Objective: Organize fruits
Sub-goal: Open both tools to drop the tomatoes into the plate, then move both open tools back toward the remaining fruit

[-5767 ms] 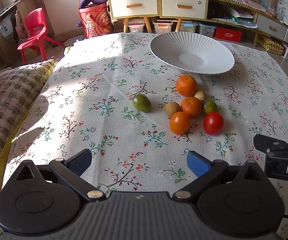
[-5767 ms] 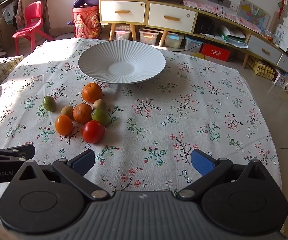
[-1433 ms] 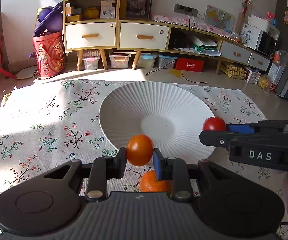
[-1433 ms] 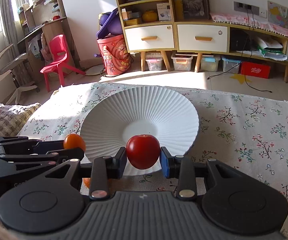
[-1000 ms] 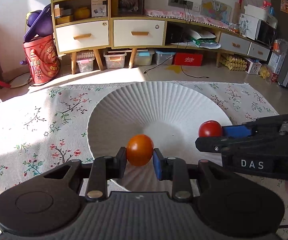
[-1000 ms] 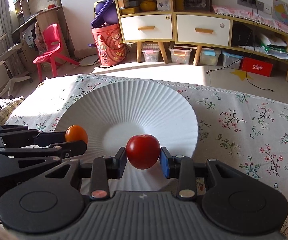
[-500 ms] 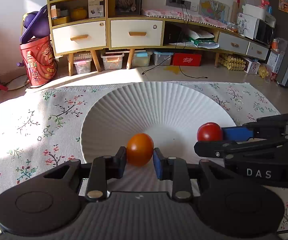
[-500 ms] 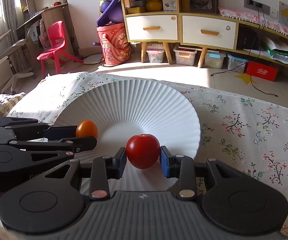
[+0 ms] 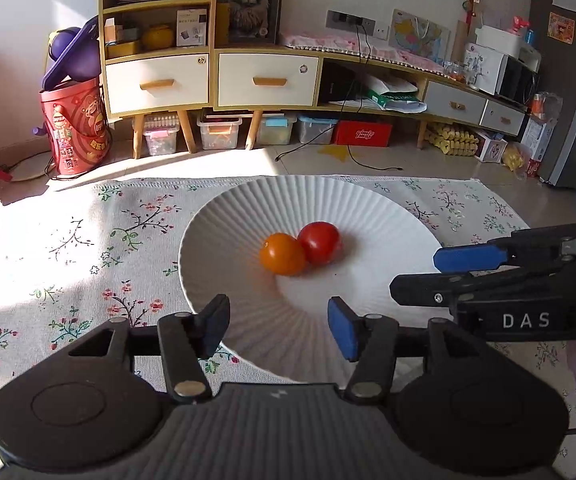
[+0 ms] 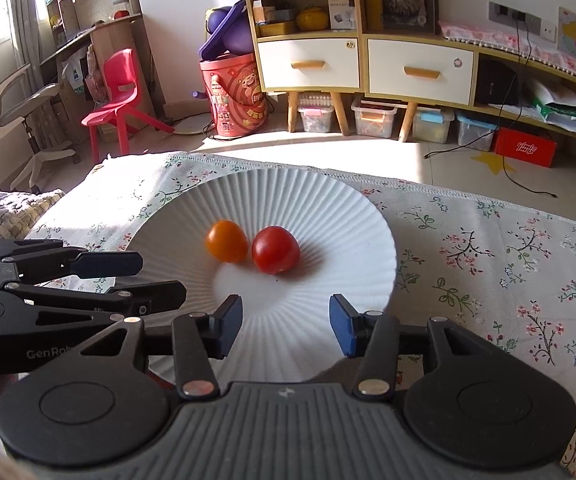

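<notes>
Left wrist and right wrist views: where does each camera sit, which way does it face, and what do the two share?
Left wrist: sits on the left gripper, looking forward over the white plate; the right gripper enters from the right.
Right wrist: sits on the right gripper, facing the plate; the left gripper enters from the left.
Shared: the plate holding the orange tomato and the red tomato, and the floral tablecloth.

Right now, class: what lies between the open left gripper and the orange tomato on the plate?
Only bare ribbed plate. In the left wrist view, nothing sits between the left gripper and the orange tomato.
</notes>
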The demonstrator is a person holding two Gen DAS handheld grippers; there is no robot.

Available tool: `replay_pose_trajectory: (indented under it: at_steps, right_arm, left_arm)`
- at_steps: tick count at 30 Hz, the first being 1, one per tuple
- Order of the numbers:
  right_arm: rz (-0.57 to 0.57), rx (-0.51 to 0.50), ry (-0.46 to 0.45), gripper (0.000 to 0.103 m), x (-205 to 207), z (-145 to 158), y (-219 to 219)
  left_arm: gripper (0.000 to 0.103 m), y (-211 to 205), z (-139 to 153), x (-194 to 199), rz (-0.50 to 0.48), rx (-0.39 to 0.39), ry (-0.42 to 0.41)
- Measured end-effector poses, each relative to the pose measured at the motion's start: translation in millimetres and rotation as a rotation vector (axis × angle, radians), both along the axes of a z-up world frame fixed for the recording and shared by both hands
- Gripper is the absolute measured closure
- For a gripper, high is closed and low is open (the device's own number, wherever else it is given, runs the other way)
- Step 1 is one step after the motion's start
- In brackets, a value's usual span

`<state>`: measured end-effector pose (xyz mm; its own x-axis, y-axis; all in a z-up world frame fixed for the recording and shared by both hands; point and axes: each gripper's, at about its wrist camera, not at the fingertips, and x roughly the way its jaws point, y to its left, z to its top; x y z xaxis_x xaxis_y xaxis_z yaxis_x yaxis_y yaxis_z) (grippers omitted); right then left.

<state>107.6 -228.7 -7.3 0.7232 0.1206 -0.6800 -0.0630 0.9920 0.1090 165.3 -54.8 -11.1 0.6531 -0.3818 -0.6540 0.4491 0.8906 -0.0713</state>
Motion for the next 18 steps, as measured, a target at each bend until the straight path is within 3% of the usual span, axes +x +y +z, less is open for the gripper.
replay_pose_trajectory:
  at_steps: [4, 18]
  right_arm:
    - [-0.017, -0.001, -0.017, 0.039, -10.1, 6.7, 0.7]
    - [-0.044, -0.037, -0.038, 0.015, -45.4, 19.1, 5.9]
  left_arm:
    - [0.047, 9.5, 7.5, -12.5, -0.003, 0.001, -0.010]
    - [0.011, 43.9, 20.4, -52.7, 0.011, -0.022, -0.019]
